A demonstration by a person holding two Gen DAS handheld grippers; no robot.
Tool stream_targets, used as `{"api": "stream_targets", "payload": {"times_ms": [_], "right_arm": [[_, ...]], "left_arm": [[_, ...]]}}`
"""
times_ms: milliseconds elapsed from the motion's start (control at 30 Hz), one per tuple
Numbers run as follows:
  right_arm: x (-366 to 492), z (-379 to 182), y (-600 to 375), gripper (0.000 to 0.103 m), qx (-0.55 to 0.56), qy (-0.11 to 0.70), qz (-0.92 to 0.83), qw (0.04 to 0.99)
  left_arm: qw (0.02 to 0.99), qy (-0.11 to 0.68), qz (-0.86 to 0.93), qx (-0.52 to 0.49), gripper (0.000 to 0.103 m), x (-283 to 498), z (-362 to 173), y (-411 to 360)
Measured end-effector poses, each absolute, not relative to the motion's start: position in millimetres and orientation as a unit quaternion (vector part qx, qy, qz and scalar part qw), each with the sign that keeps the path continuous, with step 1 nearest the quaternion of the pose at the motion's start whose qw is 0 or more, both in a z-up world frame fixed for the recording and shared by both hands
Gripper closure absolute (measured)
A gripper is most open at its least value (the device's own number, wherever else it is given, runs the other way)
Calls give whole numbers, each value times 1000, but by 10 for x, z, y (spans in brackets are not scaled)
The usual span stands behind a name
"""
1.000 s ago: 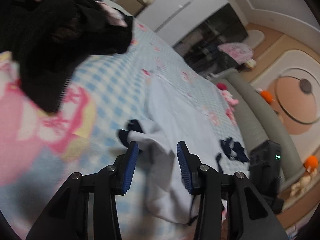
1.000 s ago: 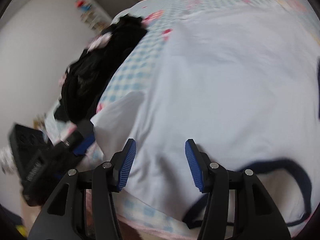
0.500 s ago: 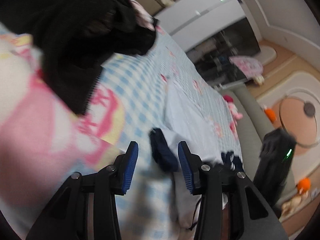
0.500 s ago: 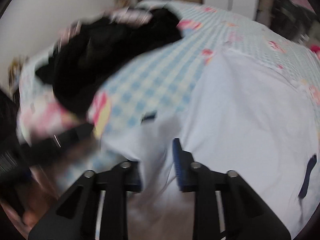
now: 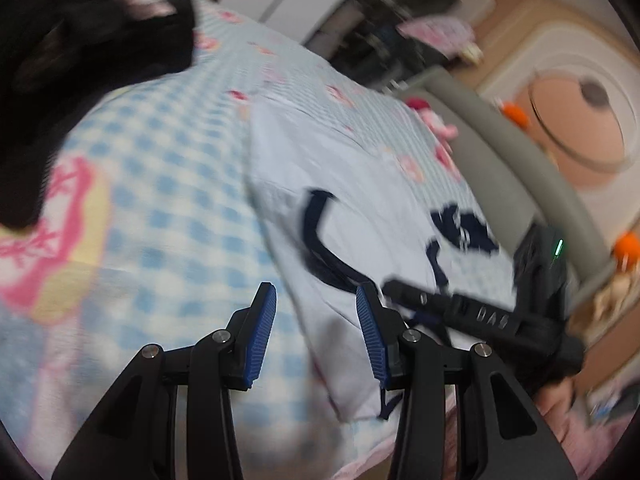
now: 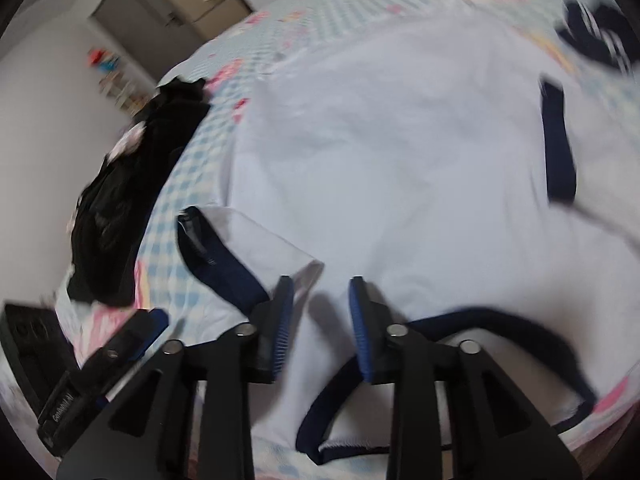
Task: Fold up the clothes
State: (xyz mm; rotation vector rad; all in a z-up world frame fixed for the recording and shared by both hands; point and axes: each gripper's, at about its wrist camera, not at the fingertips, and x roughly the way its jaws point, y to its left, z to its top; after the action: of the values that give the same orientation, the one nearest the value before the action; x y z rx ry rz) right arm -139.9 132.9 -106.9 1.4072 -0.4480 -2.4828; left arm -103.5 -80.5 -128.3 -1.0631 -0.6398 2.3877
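Observation:
A white T-shirt (image 6: 400,152) with navy trim lies flat on the blue checked bedsheet (image 5: 168,208). Its left sleeve (image 6: 256,248), with a navy cuff (image 6: 216,260), is folded inward over the body. The navy collar (image 6: 480,324) lies at the near edge. My right gripper (image 6: 320,320) hovers open just over the shirt between sleeve and collar, with nothing held. My left gripper (image 5: 316,332) is open above the sheet at the shirt's left edge (image 5: 280,216). Each gripper shows in the other's view: the right gripper (image 5: 460,312), the left gripper (image 6: 100,368).
A heap of black clothes (image 6: 120,200) sits on the bed to the left, also seen as the dark heap (image 5: 80,60). A grey padded bed edge (image 5: 500,160) runs along the far side, with small toys (image 5: 436,124) by it. Cabinets (image 5: 320,0) stand behind the bed.
The right gripper carried the navy-cuffed sleeve inward and opened, leaving it folded on the shirt. The left gripper swung back from the cuff; both views are blurred by motion.

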Motion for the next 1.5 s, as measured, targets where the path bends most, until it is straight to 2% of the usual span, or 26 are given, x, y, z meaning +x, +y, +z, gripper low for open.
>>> {"api": "stream_targets", "payload": {"times_ms": [167,367,533,733,833,967,1133,1200,1333,1400,1500], "right_arm": [[-1376,-975,1067,68,496,-92,-841,198],[-1258,-1308,895,66,539,-47,-815,210],[-1028,-1255,730,66,529,-23,-794,297],[-1120,-1201,713,65,508,17,-817,273],[-1211,-1213,626,56,501,47,-822,266],[-1334,-1229,509,52,490,86,-829,255],[-1487,-1248,364,52,476,135,-835,242],[-1574,-1249,415,53,471,130,-844,219],[-1791,-1184,866,53,471,43,-871,134],[-1824,-1128,1074,53,461,27,-883,86],[-1777,-973,1242,53,451,5,-887,98]], "left_arm": [[210,-196,870,-401,58,-1049,-1283,-626],[154,-202,866,-431,58,-1051,-1429,-766],[147,-221,868,-419,58,-907,-1391,-875],[157,-191,872,-422,58,-784,-1341,-732],[129,-154,865,-459,58,-830,-1478,-642],[127,-161,853,-480,58,-894,-1571,-669],[129,-185,836,-500,58,-960,-1702,-728],[133,-192,831,-504,58,-981,-1730,-748],[143,-188,828,-508,58,-1000,-1714,-717],[160,-224,840,-468,58,-944,-1547,-835],[166,-238,884,-367,58,-812,-1174,-1026]]}}
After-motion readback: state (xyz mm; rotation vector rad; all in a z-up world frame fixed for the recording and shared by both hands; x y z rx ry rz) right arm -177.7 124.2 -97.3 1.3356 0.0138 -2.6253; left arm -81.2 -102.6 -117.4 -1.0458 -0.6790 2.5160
